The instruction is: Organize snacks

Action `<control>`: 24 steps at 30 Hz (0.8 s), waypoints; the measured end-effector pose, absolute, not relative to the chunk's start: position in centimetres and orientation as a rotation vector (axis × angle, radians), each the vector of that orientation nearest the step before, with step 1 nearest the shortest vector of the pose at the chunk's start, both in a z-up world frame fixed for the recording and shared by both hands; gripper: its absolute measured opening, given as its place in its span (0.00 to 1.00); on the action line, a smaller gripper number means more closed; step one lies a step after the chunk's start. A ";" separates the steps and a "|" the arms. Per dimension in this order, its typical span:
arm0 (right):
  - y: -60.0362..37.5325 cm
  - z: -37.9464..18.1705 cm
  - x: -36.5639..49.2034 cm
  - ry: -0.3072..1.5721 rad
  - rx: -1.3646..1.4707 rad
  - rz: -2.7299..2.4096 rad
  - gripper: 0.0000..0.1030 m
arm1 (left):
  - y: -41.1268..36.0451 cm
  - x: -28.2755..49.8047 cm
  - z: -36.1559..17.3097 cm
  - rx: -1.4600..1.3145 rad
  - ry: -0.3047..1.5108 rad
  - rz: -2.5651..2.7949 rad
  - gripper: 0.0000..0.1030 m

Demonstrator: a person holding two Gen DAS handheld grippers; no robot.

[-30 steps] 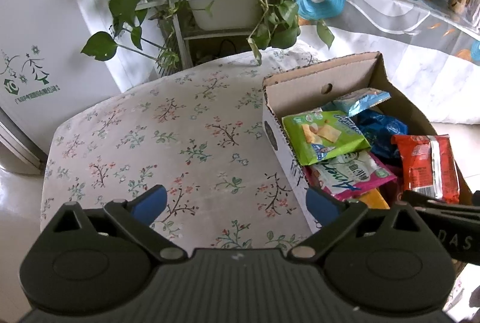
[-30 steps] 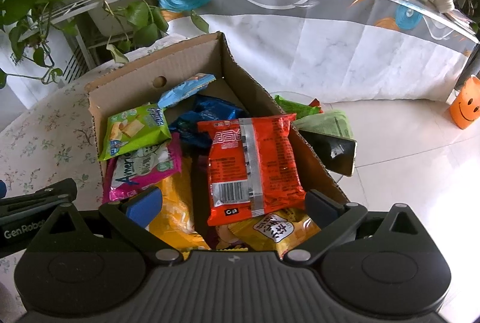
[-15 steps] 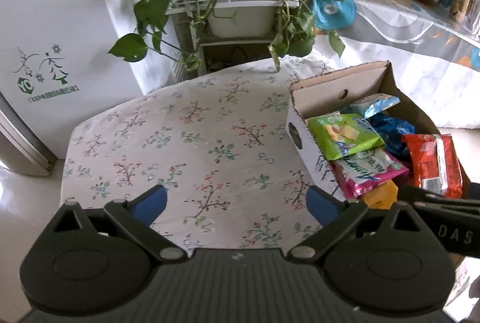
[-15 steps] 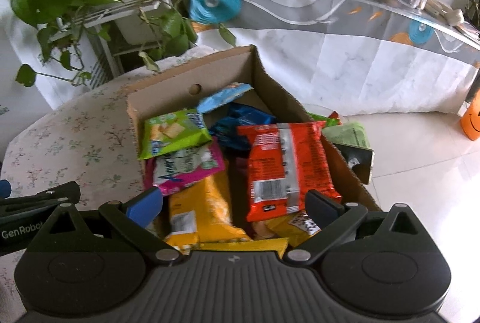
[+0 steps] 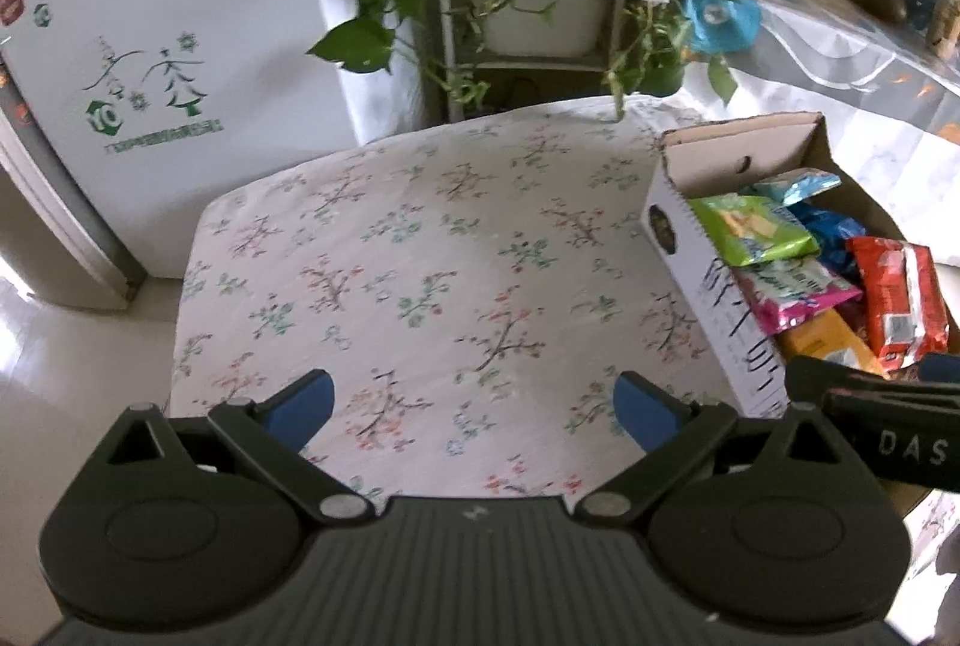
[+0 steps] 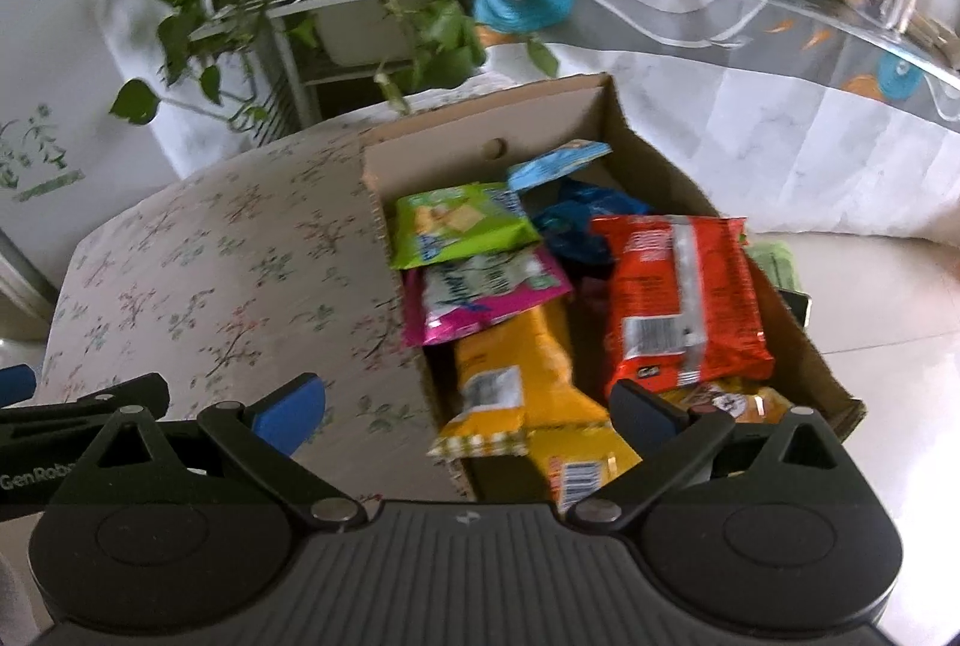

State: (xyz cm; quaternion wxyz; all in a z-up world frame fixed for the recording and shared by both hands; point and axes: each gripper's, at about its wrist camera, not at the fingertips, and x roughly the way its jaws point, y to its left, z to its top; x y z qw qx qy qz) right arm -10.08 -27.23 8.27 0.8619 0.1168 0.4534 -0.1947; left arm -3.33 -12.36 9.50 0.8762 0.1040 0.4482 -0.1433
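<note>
Inside cardboard box (image 6: 630,124), perhaps foil packets (image 6: 678,298)

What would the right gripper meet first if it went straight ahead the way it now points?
Probably the yellow snack packet in the cardboard box, lying between the open jaws of the right gripper; depth is unclear.

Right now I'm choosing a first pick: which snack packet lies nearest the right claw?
The yellow packet, directly between the open right claw's fingers; green, pink and red packets lie farther.

Open cardboard box (image 6: 654,154) heaped with colourful snack packets (image 6: 678,298)
</note>
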 end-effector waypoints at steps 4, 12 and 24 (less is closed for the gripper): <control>-26.0 7.9 -9.7 0.964 0.217 -0.381 1.00 | -10.7 -3.7 9.6 0.217 0.929 -0.290 0.96; -22.7 6.6 -8.6 1.001 0.144 -0.316 1.00 | -6.6 -3.7 9.7 0.208 0.917 -0.257 0.97; -16.6 1.3 -5.8 1.108 0.080 -0.239 1.00 | -1.3 -4.5 7.6 0.176 0.971 -0.227 0.97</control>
